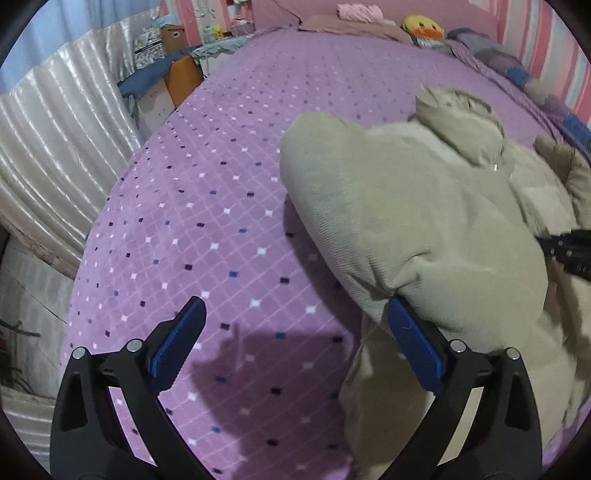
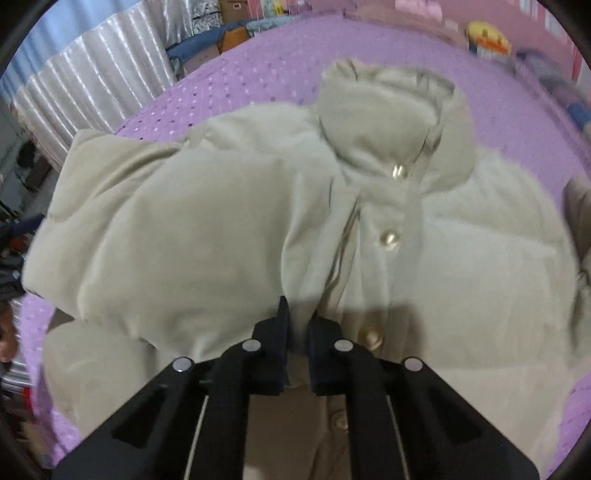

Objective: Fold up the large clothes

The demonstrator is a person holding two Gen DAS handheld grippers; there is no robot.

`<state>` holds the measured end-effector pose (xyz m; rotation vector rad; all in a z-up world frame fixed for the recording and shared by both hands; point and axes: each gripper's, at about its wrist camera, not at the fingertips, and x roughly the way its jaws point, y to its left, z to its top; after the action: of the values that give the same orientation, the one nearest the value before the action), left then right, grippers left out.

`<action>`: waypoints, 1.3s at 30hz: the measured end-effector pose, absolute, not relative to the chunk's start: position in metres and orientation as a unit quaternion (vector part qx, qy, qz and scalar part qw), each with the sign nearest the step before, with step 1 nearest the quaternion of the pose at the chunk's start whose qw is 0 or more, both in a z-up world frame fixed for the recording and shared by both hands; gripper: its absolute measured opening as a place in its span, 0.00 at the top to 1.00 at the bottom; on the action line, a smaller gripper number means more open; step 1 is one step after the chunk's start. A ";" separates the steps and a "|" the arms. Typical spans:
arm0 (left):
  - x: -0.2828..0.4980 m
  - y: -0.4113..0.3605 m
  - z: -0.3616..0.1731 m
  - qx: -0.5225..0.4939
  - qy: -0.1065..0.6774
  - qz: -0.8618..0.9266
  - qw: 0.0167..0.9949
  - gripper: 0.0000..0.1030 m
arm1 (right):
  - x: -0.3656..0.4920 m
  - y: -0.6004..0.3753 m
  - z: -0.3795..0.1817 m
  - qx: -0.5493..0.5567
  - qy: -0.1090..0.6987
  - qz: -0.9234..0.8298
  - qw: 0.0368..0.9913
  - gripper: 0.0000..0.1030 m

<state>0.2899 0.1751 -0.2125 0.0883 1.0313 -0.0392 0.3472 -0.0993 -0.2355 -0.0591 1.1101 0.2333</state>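
Observation:
A puffy beige jacket (image 2: pixel 229 221) with pearl snap buttons lies on a purple diamond-patterned bedspread (image 1: pixel 207 206), collar away from me. Its left sleeve (image 1: pixel 388 206) is folded over the body. My left gripper (image 1: pixel 295 317) is open, at the jacket's left edge; its right blue pad (image 1: pixel 413 347) touches the sleeve end, its left pad is over bare bedspread. My right gripper (image 2: pixel 299 325) is shut on a fold of jacket fabric by the button placket, at the sleeve's end. It also shows at the right edge of the left wrist view (image 1: pixel 569 251).
A yellow duck plush (image 1: pixel 421 27) and folded pink cloth (image 1: pixel 360 13) lie at the bed's far end. Silver pleated curtain (image 1: pixel 55 155) and boxes (image 1: pixel 173 37) stand left of the bed. A striped wall (image 1: pixel 546 48) runs along the right.

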 end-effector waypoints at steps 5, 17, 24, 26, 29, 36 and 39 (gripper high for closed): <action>0.297 0.173 -0.197 0.014 0.485 -0.020 0.874 0.05 | 0.352 -0.137 -0.193 -0.052 0.472 0.028 0.880 0.93; 0.325 0.108 -0.194 0.055 0.488 -0.035 0.870 0.05 | 0.345 -0.294 -0.211 -0.068 0.499 -0.106 0.857 0.92; 0.335 0.084 -0.183 0.071 0.477 -0.044 0.875 0.05 | 0.338 -0.312 -0.209 -0.027 0.475 -0.120 0.871 0.62; 0.341 0.079 -0.180 0.070 0.476 -0.044 0.876 0.05 | 0.336 -0.322 -0.197 0.018 0.457 -0.121 0.881 0.54; 0.351 0.066 -0.178 0.070 0.472 -0.047 0.877 0.05 | 0.336 -0.330 -0.185 0.054 0.431 -0.124 0.892 0.53; 0.373 0.021 -0.190 0.084 0.474 -0.058 0.875 0.05 | 0.354 -0.308 -0.182 0.068 0.410 -0.075 0.906 0.38; 0.383 0.012 -0.208 0.090 0.488 -0.049 0.867 0.05 | 0.373 -0.289 -0.208 0.026 0.424 -0.062 0.903 0.40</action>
<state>0.3835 0.0120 -0.2084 0.1875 1.0209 -0.1021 0.3730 -0.2892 -0.2084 0.0532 0.8763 -0.1278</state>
